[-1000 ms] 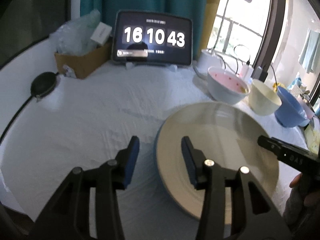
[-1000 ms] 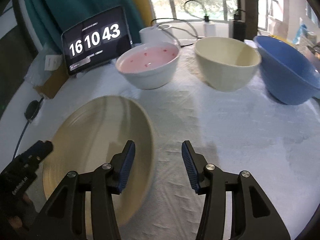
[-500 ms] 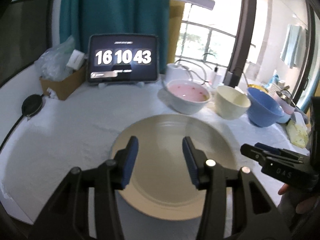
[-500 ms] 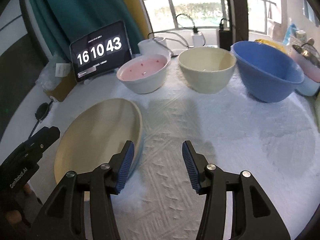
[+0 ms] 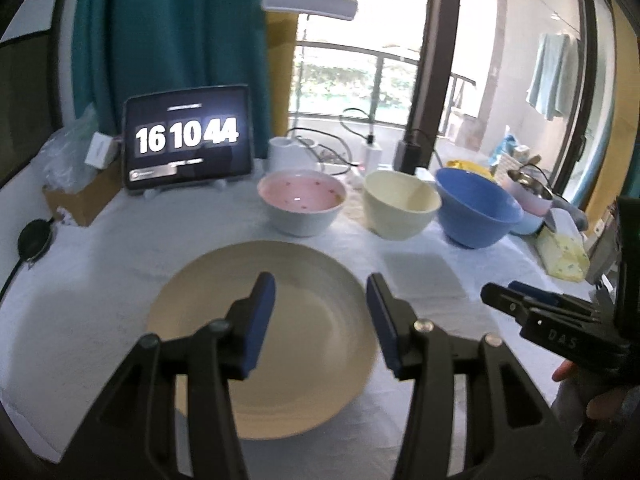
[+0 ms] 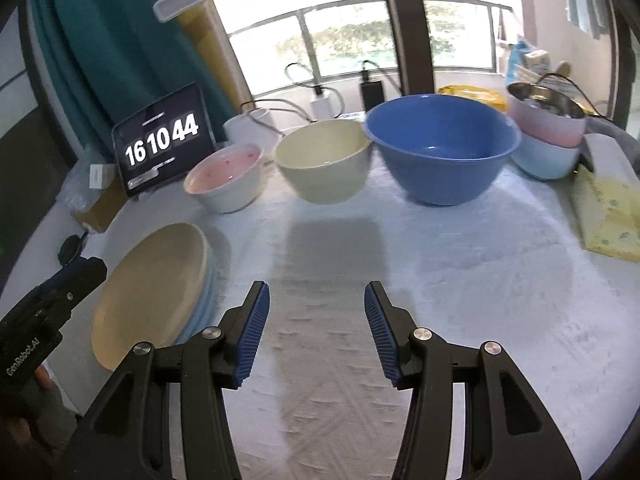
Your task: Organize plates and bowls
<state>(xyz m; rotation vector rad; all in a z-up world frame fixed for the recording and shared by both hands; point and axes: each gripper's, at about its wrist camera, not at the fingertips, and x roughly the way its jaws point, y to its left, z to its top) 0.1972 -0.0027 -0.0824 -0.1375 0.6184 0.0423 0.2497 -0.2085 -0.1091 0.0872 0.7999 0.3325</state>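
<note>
1. At the near left of the tabletop (image 5: 100, 264) lies a cream plate (image 5: 312, 280) on top of a pale blue one, visible only at the edge.
2. The left hand-held gripper (image 5: 320, 316) hovers above the plate, jaws parted, empty.
3. The right hand-held gripper (image 6: 316, 332) hangs over bare cloth, jaws wide, empty.
4. Along the far side stand a pink bowl (image 5: 302, 208), a cream bowl (image 5: 400, 210) and a blue bowl (image 5: 476, 212).

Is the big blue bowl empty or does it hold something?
Empty: the blue bowl shows only its bare, glossy inside in the right wrist view.
</note>
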